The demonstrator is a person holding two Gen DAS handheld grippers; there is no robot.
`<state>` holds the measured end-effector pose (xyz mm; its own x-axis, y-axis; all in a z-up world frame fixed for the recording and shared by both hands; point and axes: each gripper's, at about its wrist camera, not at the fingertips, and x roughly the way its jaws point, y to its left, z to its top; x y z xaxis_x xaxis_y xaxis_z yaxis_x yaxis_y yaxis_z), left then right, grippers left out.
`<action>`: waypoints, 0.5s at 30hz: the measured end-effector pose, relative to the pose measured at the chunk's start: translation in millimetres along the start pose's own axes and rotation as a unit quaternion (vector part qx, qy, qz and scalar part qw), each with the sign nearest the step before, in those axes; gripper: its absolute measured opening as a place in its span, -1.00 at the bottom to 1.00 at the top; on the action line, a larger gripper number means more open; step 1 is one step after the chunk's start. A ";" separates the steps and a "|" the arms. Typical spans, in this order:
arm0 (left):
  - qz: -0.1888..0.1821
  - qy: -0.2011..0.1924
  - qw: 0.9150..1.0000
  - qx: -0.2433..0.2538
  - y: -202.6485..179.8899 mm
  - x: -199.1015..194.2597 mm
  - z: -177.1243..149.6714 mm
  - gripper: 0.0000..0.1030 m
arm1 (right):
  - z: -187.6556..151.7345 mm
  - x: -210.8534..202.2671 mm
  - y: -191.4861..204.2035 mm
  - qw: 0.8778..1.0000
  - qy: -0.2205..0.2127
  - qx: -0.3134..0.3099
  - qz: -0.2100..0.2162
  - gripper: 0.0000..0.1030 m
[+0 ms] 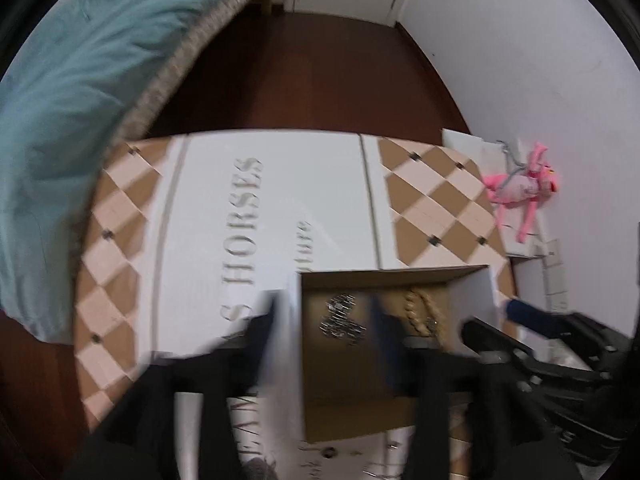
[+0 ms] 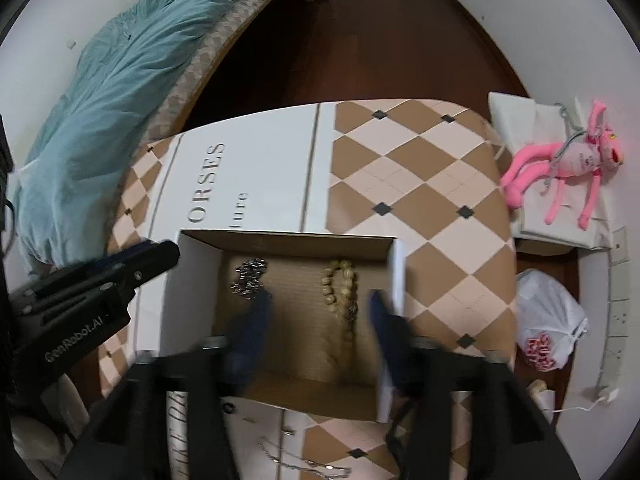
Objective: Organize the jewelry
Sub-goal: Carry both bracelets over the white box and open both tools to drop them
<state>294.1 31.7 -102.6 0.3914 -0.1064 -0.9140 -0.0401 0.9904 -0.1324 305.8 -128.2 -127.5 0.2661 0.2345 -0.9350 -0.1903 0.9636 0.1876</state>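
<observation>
An open cardboard box (image 1: 380, 280) (image 2: 300, 246) stands on a table under a diamond-patterned cloth (image 2: 420, 160). On its floor lie a tangle of silver chain (image 1: 340, 316) (image 2: 250, 276) at the left and a string of wooden beads (image 1: 420, 312) (image 2: 340, 288) at the right. My left gripper (image 1: 326, 324) is open above the box's left side, with one finger over the left wall and the silver chain below the gap. My right gripper (image 2: 320, 320) is open over the box, the beads lying beneath the gap. Neither holds anything. Another silver chain (image 2: 300, 460) lies on the cloth in front of the box.
A bed with a teal blanket (image 2: 112, 100) runs along the left. A pink plush toy (image 2: 576, 160) lies on white boxes at the right, above a white plastic bag (image 2: 548, 320) and wall sockets. Dark wooden floor (image 2: 360, 40) stretches beyond the table.
</observation>
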 end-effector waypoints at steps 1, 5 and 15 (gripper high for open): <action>0.008 -0.007 1.000 0.001 2.0 -1.8 -1.4 0.63 | -2.1 -2.9 0.7 1.000 -0.003 -0.006 -0.010 0.36; 0.045 -0.033 0.998 0.010 6.9 -9.6 -16.7 0.82 | -12.8 -10.9 2.4 0.998 -0.015 -0.019 -0.060 0.77; 0.088 -0.070 0.993 0.019 4.7 -16.0 -53.8 1.00 | -52.9 -9.2 -7.8 0.991 -0.028 -0.016 -0.133 0.95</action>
<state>238.2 33.3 -109.2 0.5049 0.0801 -0.8595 -0.0864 0.9954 0.0420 254.8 -144.7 -136.2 0.3626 -0.0202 -0.9317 -0.1351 0.9881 -0.0740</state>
